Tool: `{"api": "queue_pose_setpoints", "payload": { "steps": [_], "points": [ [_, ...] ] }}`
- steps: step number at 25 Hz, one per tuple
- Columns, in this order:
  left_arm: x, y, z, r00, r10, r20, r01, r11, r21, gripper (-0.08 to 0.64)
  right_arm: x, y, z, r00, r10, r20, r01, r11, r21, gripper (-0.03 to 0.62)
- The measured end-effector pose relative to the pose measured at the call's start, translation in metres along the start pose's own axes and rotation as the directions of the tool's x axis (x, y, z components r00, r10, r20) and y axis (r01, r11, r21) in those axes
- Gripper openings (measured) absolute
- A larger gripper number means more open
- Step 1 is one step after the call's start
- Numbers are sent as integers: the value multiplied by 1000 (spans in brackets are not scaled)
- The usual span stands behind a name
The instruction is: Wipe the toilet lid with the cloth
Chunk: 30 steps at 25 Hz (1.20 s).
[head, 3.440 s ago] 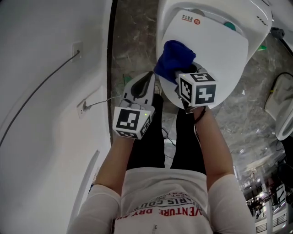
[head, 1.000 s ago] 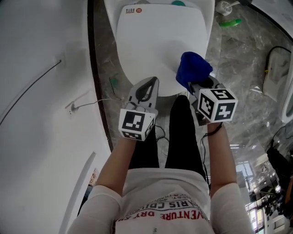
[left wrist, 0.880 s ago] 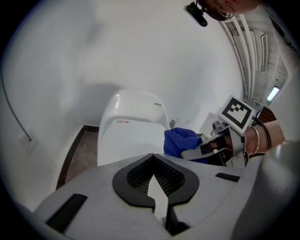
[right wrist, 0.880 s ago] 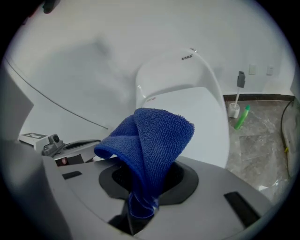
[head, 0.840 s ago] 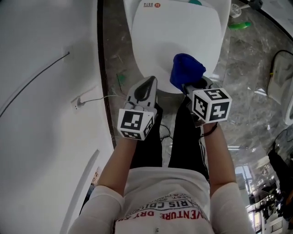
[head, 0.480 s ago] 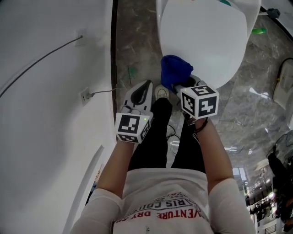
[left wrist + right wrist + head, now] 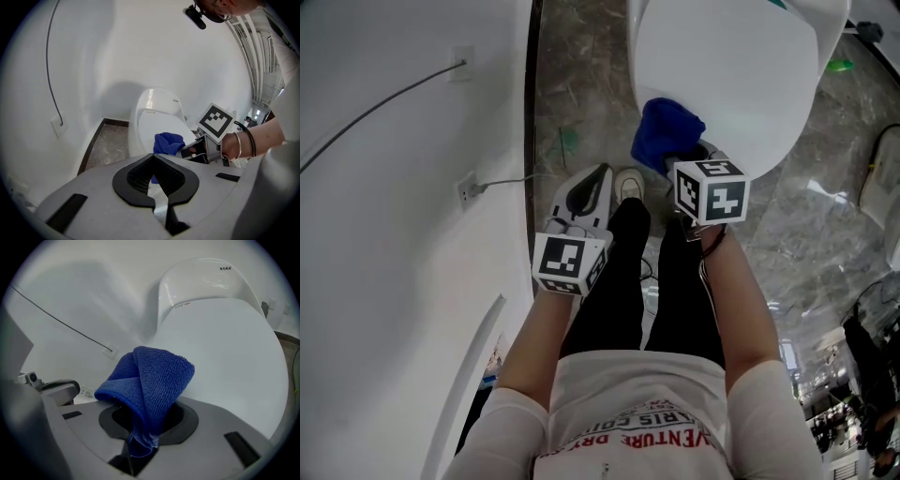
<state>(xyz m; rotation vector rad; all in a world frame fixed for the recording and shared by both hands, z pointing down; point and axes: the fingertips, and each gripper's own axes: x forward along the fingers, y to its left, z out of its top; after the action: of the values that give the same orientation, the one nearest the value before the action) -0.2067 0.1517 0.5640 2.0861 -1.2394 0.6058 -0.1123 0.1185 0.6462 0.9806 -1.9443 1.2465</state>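
At the left, beside the white wall, the left gripper is held low over the stone floor, off the toilet. Its jaws are seen pressed together with nothing between them, and no part in the wipe is played by it.

To its right, the right gripper is clamped on the blue cloth, a folded wad of which stands up out of the jaws. The cloth is placed at the near left edge of the closed toilet lid; whether it is pressed onto the surface cannot be told.

From the cloth the lid lies ahead and to the right, its long axis running away from the person toward the tank. The right hand is clearly the nearer one, with the forearm stretched forward and angled down. The next stroke is judged to call for a push forward along that axis and across to the right side.
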Motion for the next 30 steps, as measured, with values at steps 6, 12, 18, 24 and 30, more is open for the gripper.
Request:
{"api": "queue_pose_setpoints", "payload": {
  "steps": [6, 12, 18, 24, 30],
  "points": [
    [19, -42, -1, 1000, -19, -12, 20, 1000, 19, 5, -29, -33, -19, 1000, 2, 1, -2, 1000, -8, 87],
    [44, -96, 4, 998, -52, -20, 52, 998, 18, 5, -68, -86, -35, 1000, -23, -7, 23, 1000, 11, 87],
    [66, -149, 1, 996, -81, -28, 82, 996, 34, 5, -102, -140, -45, 999, -46, 0, 46, 999, 22, 87],
    [80, -177, -7, 996, -82, -45, 84, 995, 47, 5, -125, -181, -66, 997, -75, -13, 76, 996, 39, 87],
    [90, -199, -10, 996, -78, -43, 80, 995, 51, 5, -141, -216, -82, 992, -114, -52, 116, 992, 51, 87]
  ]
}}
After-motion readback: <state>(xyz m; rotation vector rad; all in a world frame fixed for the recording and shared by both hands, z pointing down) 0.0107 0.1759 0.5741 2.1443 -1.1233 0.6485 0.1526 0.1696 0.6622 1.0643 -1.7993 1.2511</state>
